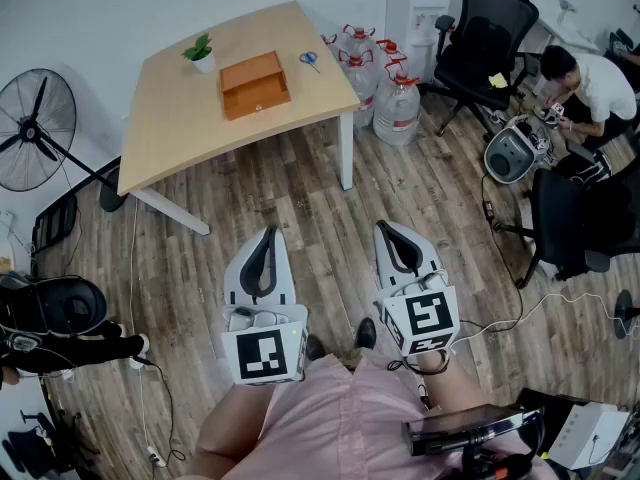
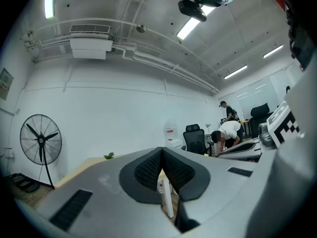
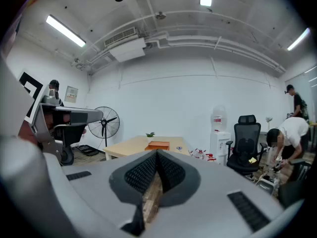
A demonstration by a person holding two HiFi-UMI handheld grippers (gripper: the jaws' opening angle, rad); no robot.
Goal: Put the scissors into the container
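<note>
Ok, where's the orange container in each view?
Head view: orange container, upper centre, on the table.
Left gripper view: not in it.
Right gripper view: small, centre, just above the tips of the jaws.
Shared landmark: potted plant, in all three.

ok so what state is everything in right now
left tongs: shut, empty
right tongs: shut, empty
scissors: lying on the table, beside the container
container: on the table, scissors not in it
potted plant: upright
fan: standing, blades look still
</note>
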